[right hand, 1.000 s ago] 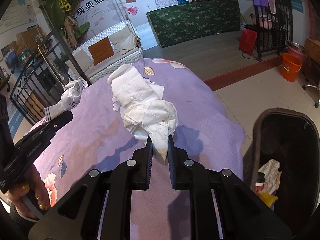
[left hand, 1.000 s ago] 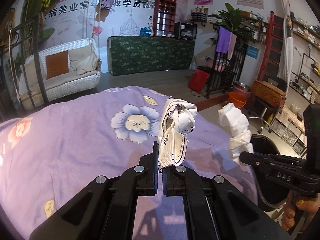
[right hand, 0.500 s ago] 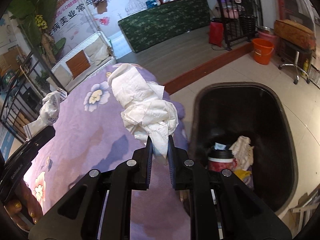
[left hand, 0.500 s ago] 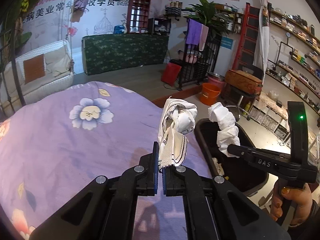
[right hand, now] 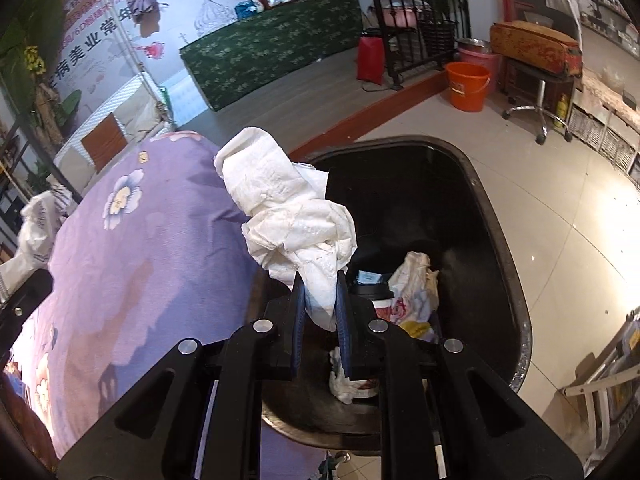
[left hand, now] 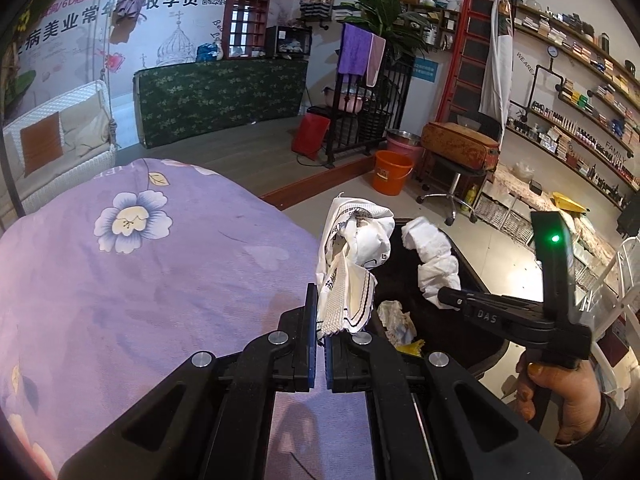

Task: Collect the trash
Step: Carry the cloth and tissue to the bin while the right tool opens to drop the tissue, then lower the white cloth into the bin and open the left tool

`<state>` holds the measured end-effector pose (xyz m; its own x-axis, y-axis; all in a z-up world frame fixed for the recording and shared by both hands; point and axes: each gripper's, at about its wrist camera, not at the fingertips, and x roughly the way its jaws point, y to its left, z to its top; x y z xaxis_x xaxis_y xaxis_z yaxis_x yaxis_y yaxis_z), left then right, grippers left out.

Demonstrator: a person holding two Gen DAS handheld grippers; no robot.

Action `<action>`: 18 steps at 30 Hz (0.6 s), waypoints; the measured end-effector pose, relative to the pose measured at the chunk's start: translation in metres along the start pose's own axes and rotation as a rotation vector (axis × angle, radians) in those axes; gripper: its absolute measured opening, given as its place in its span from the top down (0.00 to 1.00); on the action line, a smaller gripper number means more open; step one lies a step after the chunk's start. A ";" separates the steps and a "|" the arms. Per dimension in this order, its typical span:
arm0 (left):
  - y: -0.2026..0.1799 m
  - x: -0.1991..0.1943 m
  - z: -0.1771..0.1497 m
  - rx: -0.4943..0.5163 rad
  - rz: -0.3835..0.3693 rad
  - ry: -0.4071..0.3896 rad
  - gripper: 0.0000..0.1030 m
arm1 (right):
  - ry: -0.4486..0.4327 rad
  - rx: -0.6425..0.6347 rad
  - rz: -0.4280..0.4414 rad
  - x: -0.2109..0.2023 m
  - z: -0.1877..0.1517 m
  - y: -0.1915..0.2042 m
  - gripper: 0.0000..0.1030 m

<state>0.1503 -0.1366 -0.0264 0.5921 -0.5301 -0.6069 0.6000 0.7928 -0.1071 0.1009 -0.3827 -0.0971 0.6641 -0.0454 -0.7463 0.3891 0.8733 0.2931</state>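
L gripper point(left hand: 320, 320) was clenched on a crumpled printed wrapper point(left hand: 352, 256), held at the edge of the purple floral cover point(left hand: 160, 280). R gripper point(right hand: 322, 300) was clenched on a wadded white tissue point(right hand: 288, 208), held over the black trash bin point(right hand: 500, 240) w/ trash already inside.

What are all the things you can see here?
printed wrapper: one, white with black print, pinched in the left gripper beside the bin
crumpled tissue: one, white, pinched in the right gripper above the bin
trash bin: one, black, on the floor beside the bed, trash already inside
purple bedspread: one, flower print, on the left
orange bucket: one, on the floor behind
green cloth counter: one, by the back wall
left gripper: black, shut on the wrapper
right gripper: black, shut on the tissue
hand: one, holding the right gripper's handle
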 end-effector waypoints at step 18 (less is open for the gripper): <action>-0.040 0.034 -0.010 0.057 -0.063 0.082 0.97 | 0.111 0.124 -0.074 0.051 -0.018 -0.040 0.56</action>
<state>0.1408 -0.1831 -0.0509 0.5076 -0.5498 -0.6634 0.6655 0.7392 -0.1034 0.1077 -0.4108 -0.1574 0.5587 -0.0475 -0.8280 0.5144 0.8029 0.3011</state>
